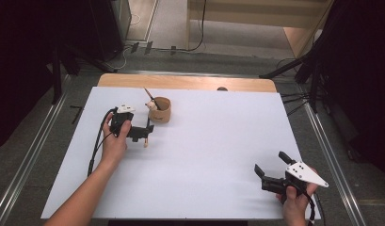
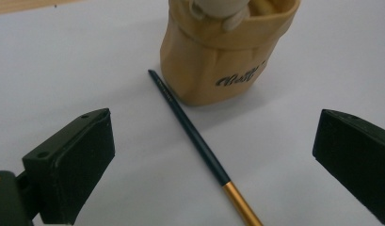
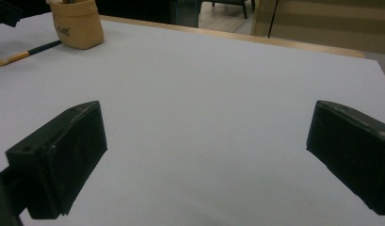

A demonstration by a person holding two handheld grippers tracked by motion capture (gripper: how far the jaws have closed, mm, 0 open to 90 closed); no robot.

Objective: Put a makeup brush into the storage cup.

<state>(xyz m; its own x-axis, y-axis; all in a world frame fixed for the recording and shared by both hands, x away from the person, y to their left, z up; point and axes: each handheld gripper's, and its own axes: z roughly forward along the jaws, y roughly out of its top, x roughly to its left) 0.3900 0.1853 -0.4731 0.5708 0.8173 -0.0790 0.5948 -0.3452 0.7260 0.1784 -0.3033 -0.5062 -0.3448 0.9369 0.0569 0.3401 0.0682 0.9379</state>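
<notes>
White table [image 1: 204,155], brush [image 2: 195,137] lying flat, handle toward pouch [image 2: 218,61], both claws open.

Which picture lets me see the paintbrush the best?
The left gripper view: the brush lies close between the open jaws, dark handle and gold band sharp, beside the pot. The right gripper view shows it small and far away. In the high view the left gripper mostly hides it.

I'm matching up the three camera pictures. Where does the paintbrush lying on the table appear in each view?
High view: the paintbrush lies left of centre, mostly under the left gripper.
Left gripper view: it runs diagonally through the centre, between the open jaws.
Right gripper view: far upper left.
Shared landmark: the tan pouch beside the brush's dark end.
</notes>
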